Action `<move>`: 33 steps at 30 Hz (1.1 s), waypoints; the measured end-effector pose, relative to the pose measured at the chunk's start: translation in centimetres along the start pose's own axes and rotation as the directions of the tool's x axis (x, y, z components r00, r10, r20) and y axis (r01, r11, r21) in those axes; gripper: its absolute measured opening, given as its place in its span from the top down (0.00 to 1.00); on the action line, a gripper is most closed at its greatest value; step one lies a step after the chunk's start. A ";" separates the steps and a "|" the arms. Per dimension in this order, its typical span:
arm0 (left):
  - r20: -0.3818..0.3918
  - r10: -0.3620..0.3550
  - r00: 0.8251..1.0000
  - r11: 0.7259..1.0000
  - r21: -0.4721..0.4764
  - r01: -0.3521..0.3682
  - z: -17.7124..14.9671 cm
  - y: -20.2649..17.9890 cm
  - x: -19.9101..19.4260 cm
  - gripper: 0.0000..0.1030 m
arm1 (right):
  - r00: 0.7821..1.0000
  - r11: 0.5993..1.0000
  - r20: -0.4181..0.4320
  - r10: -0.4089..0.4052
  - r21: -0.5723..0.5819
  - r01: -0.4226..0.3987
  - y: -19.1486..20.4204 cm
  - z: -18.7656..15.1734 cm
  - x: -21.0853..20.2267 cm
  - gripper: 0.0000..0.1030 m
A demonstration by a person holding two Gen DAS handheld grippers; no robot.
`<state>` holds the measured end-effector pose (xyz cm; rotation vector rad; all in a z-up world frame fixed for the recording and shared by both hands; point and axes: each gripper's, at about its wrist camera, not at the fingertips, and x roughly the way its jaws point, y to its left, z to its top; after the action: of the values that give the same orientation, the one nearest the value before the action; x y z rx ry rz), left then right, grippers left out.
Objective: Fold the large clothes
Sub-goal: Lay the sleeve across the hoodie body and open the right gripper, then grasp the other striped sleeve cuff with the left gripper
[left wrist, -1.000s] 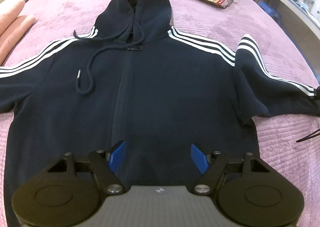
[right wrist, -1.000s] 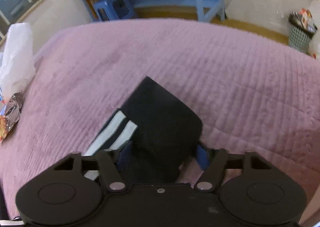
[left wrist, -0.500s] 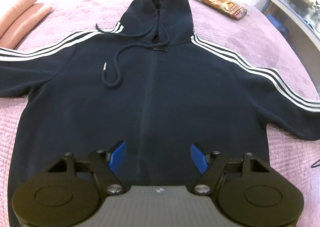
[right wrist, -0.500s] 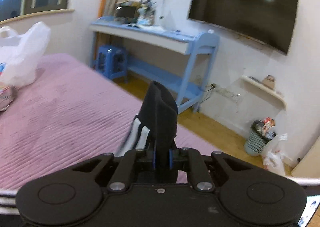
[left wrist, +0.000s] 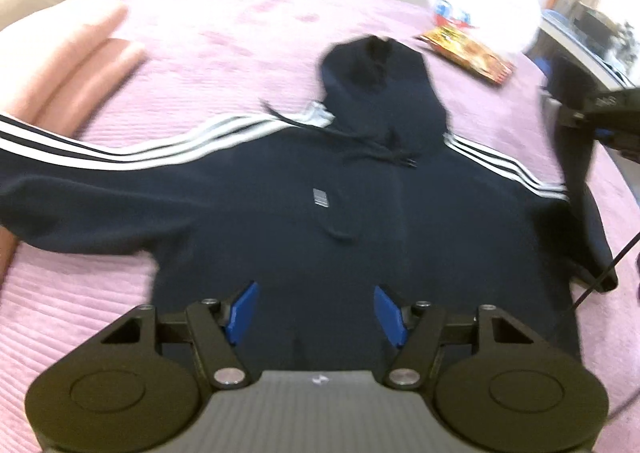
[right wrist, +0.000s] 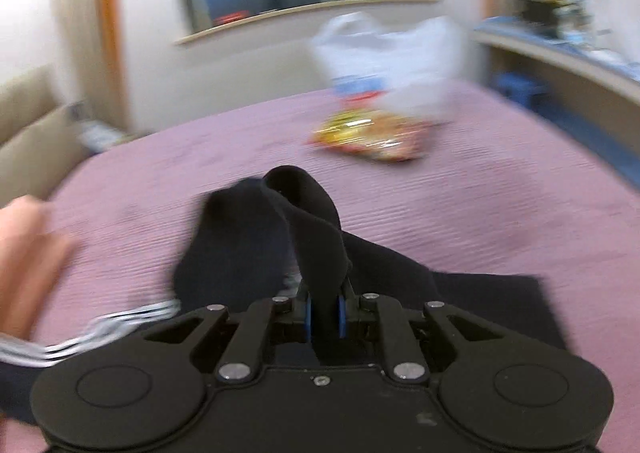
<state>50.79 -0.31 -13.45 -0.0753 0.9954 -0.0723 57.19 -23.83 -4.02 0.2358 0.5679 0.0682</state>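
hoodie (left wrist: 360,221) flat face-up mid-bed (left wrist: 224,21), hood toward far edge. right gripper (right wrist: 323,317) pinched tight on sleeve cuff (right wrist: 316,237), up off right edge, so body lies to its left. left gripper (left wrist: 316,313) spread wide, empty, over hem. other sleeve (left wrist: 80,173) runs out toward left edge.

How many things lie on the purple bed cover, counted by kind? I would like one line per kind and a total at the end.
Hoodie: 1
Snack packet: 1
White plastic bag: 1
Pink pillows: 2, though motion blur makes the split uncertain
Total: 5

The right gripper holds one hoodie sleeve in shut jaws.
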 end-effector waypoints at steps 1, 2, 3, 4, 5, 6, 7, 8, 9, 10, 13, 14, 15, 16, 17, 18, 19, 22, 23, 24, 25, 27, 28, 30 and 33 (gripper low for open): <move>0.004 0.011 1.000 1.000 -0.007 -0.011 0.2 0.9 0.1 0.37 | 0.998 0.998 -0.010 0.055 -0.001 -0.055 1.6 -0.6 0.8 0.82; 0.006 0.022 1.000 1.000 -0.018 -0.022 0.4 1.9 0.3 0.37 | 0.993 0.994 -0.022 0.112 0.009 -0.112 3.0 -1.4 1.7 0.78; 0.007 0.031 0.999 0.999 -0.029 -0.031 0.6 2.8 0.6 0.37 | 0.986 0.987 -0.049 0.159 0.022 -0.158 4.0 -2.1 2.5 0.75; 0.007 0.038 0.999 0.998 -0.041 -0.037 0.7 3.8 1.0 0.37 | 0.977 0.981 -0.088 0.193 0.029 -0.191 4.8 -2.5 3.4 0.60; 0.006 0.040 0.999 0.998 -0.050 -0.040 0.7 4.6 1.3 0.37 | 0.966 0.976 -0.139 0.216 0.025 -0.215 5.3 -3.3 3.7 0.44; 0.000 0.043 0.999 0.997 -0.059 -0.043 0.7 5.3 1.8 0.37 | 0.957 0.974 -0.180 0.227 0.021 -0.227 5.2 -4.0 3.9 0.39; -0.011 0.043 0.999 0.997 -0.070 -0.044 0.8 5.9 2.5 0.37 | 0.955 0.974 -0.194 0.223 0.011 -0.225 4.7 -4.7 3.6 0.39; -0.018 0.038 0.999 0.996 -0.078 -0.039 0.7 6.4 2.9 0.37 | 0.958 0.979 -0.210 0.195 -0.011 -0.202 4.2 -6.0 2.6 0.38; -0.025 0.024 0.999 0.996 -0.089 -0.026 0.8 6.9 3.6 0.37 | 0.963 0.988 -0.233 0.139 -0.040 -0.152 3.3 -6.8 2.2 0.38; -0.032 0.004 0.999 0.995 -0.099 -0.007 1.1 7.1 4.3 0.37 | 0.964 0.993 -0.257 0.075 -0.064 -0.094 2.1 -7.6 1.8 0.38; -0.025 -0.063 0.998 0.991 -0.119 0.060 2.1 6.9 6.5 0.37 | 0.941 0.993 -0.330 -0.075 -0.110 0.041 -1.2 -10.6 0.3 0.45; -0.022 -0.083 0.996 0.989 -0.121 0.079 2.5 6.6 7.2 0.37 | 0.932 0.989 -0.344 -0.112 -0.132 0.070 -2.0 -11.5 -0.3 0.49; -0.015 -0.111 0.994 0.987 -0.122 0.109 2.9 6.1 8.1 0.36 | 0.925 0.983 -0.353 -0.145 -0.159 0.093 -2.5 -12.5 -0.8 0.49; -0.011 -0.139 0.990 0.983 -0.127 0.136 3.2 5.7 8.8 0.35 | 0.919 0.978 -0.356 -0.167 -0.180 0.108 -2.7 -14.0 -1.3 0.49; -0.018 -0.178 0.984 0.975 -0.141 0.174 3.7 5.1 10.1 0.35 | 0.912 0.972 -0.365 -0.189 -0.198 0.122 -2.9 -14.7 -1.4 0.49; -0.031 -0.209 0.977 0.967 -0.156 0.202 4.0 4.8 11.1 0.35 | 0.903 0.970 -0.379 -0.202 -0.203 0.132 -3.0 -15.4 -1.3 0.50; -0.057 -0.255 0.965 0.953 -0.182 0.241 4.5 4.4 12.5 0.35 | 0.897 0.972 -0.394 -0.202 -0.194 0.134 -3.0 -15.9 -1.0 0.50; -0.094 -0.347 0.933 0.923 -0.209 0.322 4.8 3.2 15.1 0.35 | 0.901 0.966 -0.373 -0.219 -0.210 0.148 -2.5 -16.7 -0.8 0.49; -0.103 -0.355 0.929 0.922 -0.206 0.329 4.9 2.7 15.9 0.33 | 0.902 0.963 -0.367 -0.227 -0.221 0.153 -2.3 -16.6 -0.5 0.49; -0.089 -0.351 0.932 0.924 -0.192 0.330 4.9 2.3 16.1 0.31 | 0.902 0.961 -0.363 -0.233 -0.226 0.157 -1.9 -16.5 0.0 0.49; -0.068 -0.355 0.932 0.925 -0.172 0.339 5.0 1.9 16.1 0.32 | 0.903 0.961 -0.360 -0.235 -0.225 0.160 -1.8 -16.6 0.0 0.49; -0.050 -0.341 0.939 0.934 -0.133 0.332 5.1 1.0 16.1 0.68 | 0.904 0.963 -0.359 -0.234 -0.216 0.163 -2.0 -16.3 0.2 0.49; -0.058 -0.312 0.948 0.947 -0.097 0.306 5.2 0.4 16.2 0.87 | 0.904 0.963 -0.359 -0.232 -0.214 0.162 -2.0 -16.4 -0.2 0.49; -0.033 -0.303 0.952 0.951 -0.070 0.301 5.2 -0.1 15.7 0.89 | 0.909 0.964 -0.347 -0.232 -0.206 0.168 -2.2 -16.0 -0.4 0.49; 0.051 -0.321 0.946 0.945 -0.057 0.323 5.8 0.7 12.8 0.89 | 0.931 0.959 -0.261 -0.256 -0.192 0.210 -2.8 -14.4 -1.8 0.49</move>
<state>62.66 -0.63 -21.10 -0.2985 0.9368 -0.3374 47.87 -23.84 -15.52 -0.0026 0.8689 -0.0853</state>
